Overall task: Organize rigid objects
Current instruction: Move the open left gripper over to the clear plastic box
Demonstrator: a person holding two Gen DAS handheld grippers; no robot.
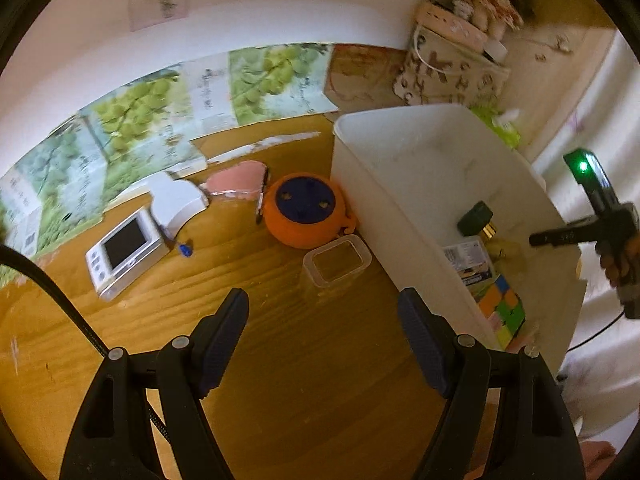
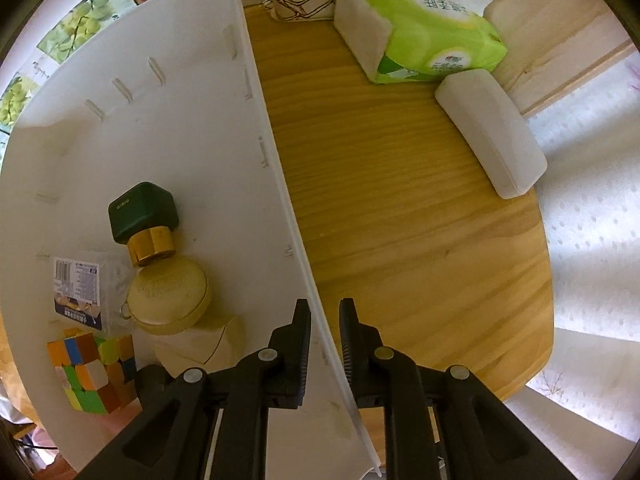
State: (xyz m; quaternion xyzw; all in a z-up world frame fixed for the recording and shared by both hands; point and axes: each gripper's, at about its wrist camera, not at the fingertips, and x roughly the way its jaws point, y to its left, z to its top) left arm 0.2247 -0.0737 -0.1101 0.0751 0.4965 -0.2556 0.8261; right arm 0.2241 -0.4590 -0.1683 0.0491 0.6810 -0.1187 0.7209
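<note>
A white plastic bin (image 1: 384,184) stands on the wooden table; it also shows in the right wrist view (image 2: 256,128). Inside lie a colour cube (image 2: 94,370), a green-capped bottle (image 2: 144,222), a round cream case (image 2: 172,300) and a labelled clear box (image 2: 80,292). My right gripper (image 2: 325,320) is shut on the bin's right wall. My left gripper (image 1: 322,312) is open and empty above the table, just short of a small clear container (image 1: 336,260). Beyond it sits an orange round device (image 1: 308,210).
A white screen device (image 1: 126,250), a white block (image 1: 176,200), a pink piece (image 1: 240,180) and a pen (image 1: 262,200) lie left of the orange device. A green tissue pack (image 2: 420,28) and white case (image 2: 492,132) lie right of the bin. Leaflets line the wall.
</note>
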